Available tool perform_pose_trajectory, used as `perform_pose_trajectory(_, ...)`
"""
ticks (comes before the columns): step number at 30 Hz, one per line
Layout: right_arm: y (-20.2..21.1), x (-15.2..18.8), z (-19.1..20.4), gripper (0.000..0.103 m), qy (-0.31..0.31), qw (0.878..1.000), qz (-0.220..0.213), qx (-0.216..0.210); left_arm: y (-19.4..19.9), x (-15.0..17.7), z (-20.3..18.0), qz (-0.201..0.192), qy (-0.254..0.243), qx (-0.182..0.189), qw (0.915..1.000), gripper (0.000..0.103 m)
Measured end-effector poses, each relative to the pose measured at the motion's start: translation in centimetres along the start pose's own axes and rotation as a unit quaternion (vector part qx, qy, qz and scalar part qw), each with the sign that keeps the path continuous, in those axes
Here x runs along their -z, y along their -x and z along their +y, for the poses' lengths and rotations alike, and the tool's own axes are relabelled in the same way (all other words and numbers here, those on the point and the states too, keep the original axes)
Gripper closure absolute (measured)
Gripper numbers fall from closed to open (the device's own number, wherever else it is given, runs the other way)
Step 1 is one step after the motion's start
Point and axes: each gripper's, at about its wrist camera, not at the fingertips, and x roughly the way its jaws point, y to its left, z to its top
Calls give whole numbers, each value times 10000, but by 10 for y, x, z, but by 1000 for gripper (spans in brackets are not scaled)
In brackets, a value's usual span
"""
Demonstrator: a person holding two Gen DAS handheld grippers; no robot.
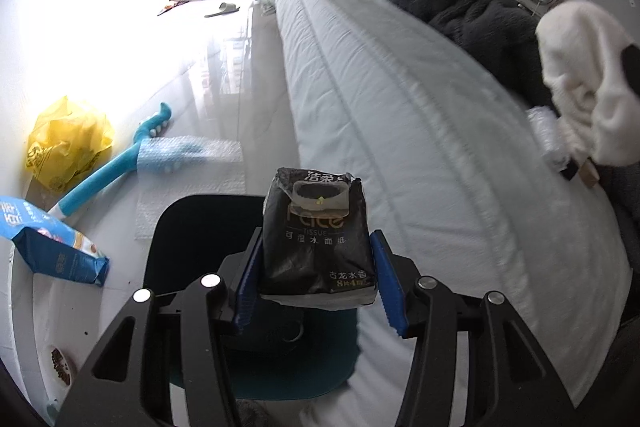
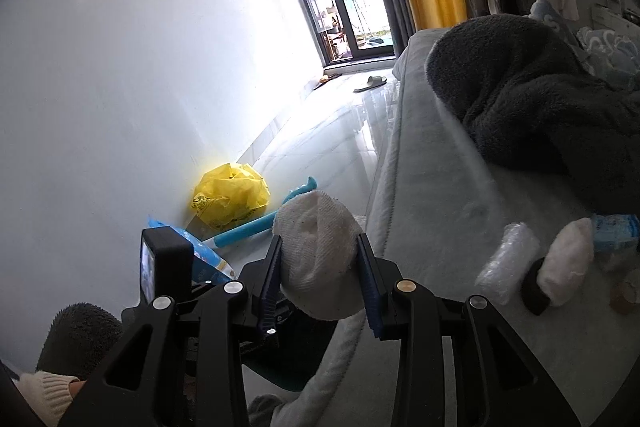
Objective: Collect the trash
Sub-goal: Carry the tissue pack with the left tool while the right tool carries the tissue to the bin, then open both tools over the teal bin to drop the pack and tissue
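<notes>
Holding a black tissue pack, the left gripper hangs over the edge of the bed. Its blue fingers press on both sides of the pack, which stands upright between them. Under the pack there is a dark teal bin on the floor, just beside the bed.

The right gripper holds a balled-up white sock. Its fingers squeeze the sock from the left and the right. This gripper is also near the bed edge, with the same dark bin low down under it.

On the floor by the wall lies a crumpled yellow plastic bag. Next to it is a long blue toy guitar with a sheet of bubble wrap lying over and beside it. A blue snack bag lies closer.

On the bed there is a dark grey fluffy blanket. In the right wrist view, a roll of bubble wrap, another white sock and a small blue packet lie near each other on the bed below the blanket.

A fuzzy grey sleeve with a cream cuff shows in the low left corner of the right wrist view.
</notes>
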Motion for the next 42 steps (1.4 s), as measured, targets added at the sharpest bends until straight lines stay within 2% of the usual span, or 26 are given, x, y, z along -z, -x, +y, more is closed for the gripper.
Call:
perform_pose_trajectory(10,-47,2,30,66,372,9982,469,-60,-36,28,50,814,84,-497,9954,48)
perform_pose_trajectory(16,-79,9,50,66,554,9953,796,-51,-50,44,77,1308,293,-594,9892,48)
perform_pose_trajectory(20,-99,12,57,66,470,9932,1035,-266,-55,57,95,1586,419,-645,9843,48)
perform_pose_trajectory(22,-110,15,60,66,440,9916,1180,-306,-55,62,103,1676,461,-629,9828,46)
perform_pose_trajectory(25,-127,19,61,66,431,9890,1394,-256,-56,66,113,1765,536,-576,9811,35)
perform_pose_trajectory(28,-141,22,59,66,374,9866,1571,-229,-53,70,122,1759,543,-579,9812,28)
perform_pose_trajectory(32,-160,31,56,66,282,9826,1825,-206,-42,69,135,1578,639,-572,9837,26)
perform_pose_trajectory(37,-186,47,63,66,375,9754,2172,-75,-18,57,140,1028,629,-624,9907,20)
perform_pose_trajectory(42,-209,63,64,66,401,9681,2474,-12,9,41,140,402,673,-512,9956,18)
